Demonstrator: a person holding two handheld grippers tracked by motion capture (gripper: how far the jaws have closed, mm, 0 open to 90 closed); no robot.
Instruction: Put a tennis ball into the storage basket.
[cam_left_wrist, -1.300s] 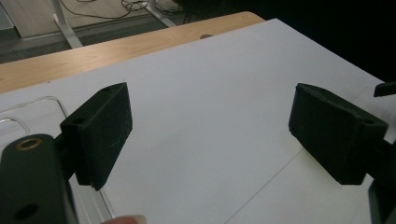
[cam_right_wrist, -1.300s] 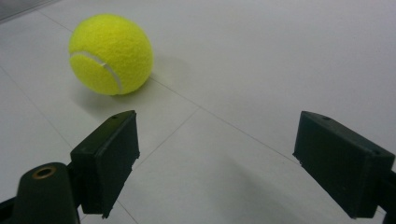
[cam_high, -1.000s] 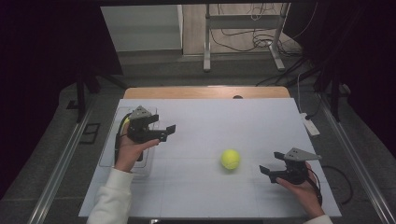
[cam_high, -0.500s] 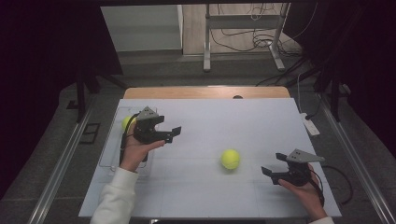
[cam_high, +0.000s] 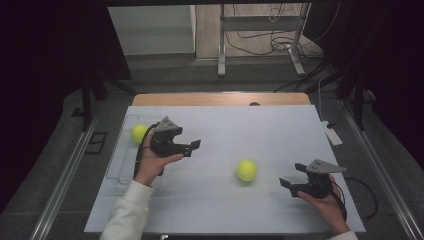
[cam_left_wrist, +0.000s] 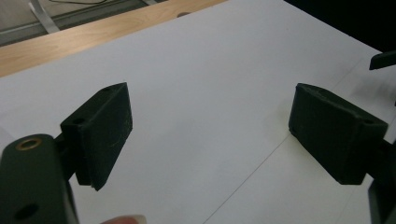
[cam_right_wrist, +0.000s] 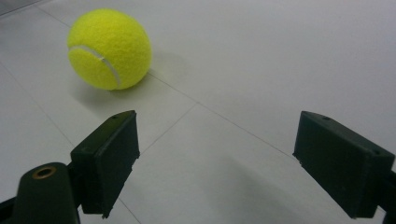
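Tennis ball (cam_right_wrist: 109, 49) lies beyond empty, wide-open right tongs (cam_right_wrist: 231, 163).

Each hand-held gripper, the left hand-held gripper (cam_high: 194, 146) and the right hand-held gripper (cam_high: 286, 183), is a black block with two flat, rectangular, screw-holed jaws, a grey three-cornered plate on top and a trailing black cable, and the person's left sleeve (cam_high: 127, 215) is white.

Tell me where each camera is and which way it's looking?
High view: above the person's side, looking forward and down on the white table; shows both hands, left gripper, right gripper, two tennis balls.
Left gripper view: on the left gripper, facing bare tabletop between open jaws.
Right gripper view: on the right gripper, facing the middle tennis ball.
Shared: high and right gripper views both show that ball.
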